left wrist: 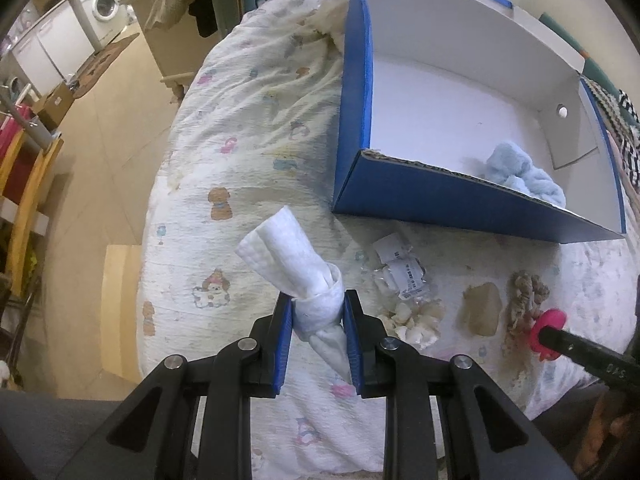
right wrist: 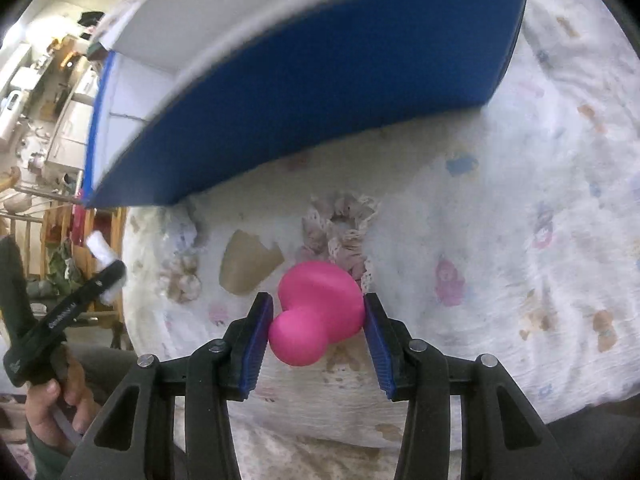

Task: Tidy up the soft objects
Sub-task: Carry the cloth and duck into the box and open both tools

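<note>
Ahead and to the right of our left gripper [left wrist: 318, 336], which pinches the knotted white cloth [left wrist: 304, 280] lying along its fingers, stands the blue box [left wrist: 460, 196], while our right gripper [right wrist: 318, 324] clamps the pink toy [right wrist: 316, 312] just below its wall.

knotted white cloth [left wrist: 308, 300] and pink squishy toy [right wrist: 316, 312] held above bedsheet.

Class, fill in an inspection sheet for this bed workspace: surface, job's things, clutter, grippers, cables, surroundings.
Surface: bed sheet with cartoon print, wrinkled.
Job's things: blue box, open, holding a light blue fluffy item; scrunchie and tan piece on the sheet.
Clutter: plastic packet.
Grippers: left gripper shut on knotted white cloth; right gripper shut on pink toy.
Cables: nothing seen.
Surroundings: washing machine, wooden rack.
</note>
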`<state>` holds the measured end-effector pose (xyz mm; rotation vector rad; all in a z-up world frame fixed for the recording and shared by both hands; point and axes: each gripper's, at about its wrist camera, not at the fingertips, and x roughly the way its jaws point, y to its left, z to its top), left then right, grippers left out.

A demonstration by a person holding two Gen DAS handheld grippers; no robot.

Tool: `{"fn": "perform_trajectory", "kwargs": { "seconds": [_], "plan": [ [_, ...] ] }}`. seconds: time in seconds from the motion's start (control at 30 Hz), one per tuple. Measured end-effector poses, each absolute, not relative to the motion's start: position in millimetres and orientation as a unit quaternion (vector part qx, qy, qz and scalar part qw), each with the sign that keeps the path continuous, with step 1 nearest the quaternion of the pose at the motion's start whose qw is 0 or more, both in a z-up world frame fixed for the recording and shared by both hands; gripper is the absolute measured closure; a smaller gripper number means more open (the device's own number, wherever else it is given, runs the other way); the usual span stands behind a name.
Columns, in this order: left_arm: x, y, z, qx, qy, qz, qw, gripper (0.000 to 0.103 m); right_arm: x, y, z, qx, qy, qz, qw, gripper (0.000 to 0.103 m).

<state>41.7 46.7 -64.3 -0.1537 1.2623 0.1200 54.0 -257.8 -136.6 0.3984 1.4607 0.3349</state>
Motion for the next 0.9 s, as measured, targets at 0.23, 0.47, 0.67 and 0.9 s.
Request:
{"fn": "perform_trajectory", "kwargs": {
  "seconds": [0.23,0.47,0.67,0.9],
  "plan": [
    [41.8,46.5,-66.1,-0.072,0.591,0.057,0.801,0.081,48.1,-262.2,-153.6,0.178,0.691,0.134,0.688,0.045],
    [42.8,43.0,-66.7,-0.072,0.593,0.048,0.801,0.081,42.4,-254.6,-148.1,0.156,0.683,0.132,0.701,0.056],
    [40.3,41.4,-62.6,-0.070,0.591,0.043,0.803,0.081,32.6,-256.0,-127.4,0.173,0.664,0.156,0.711,0.056],
    [32.0,33.4,-29.6,-0.059,0.562,0.026,0.825,0.081,24.4,-256.6,-69.7,0.191,0.607,0.210,0.743,0.056]
  ]
}}
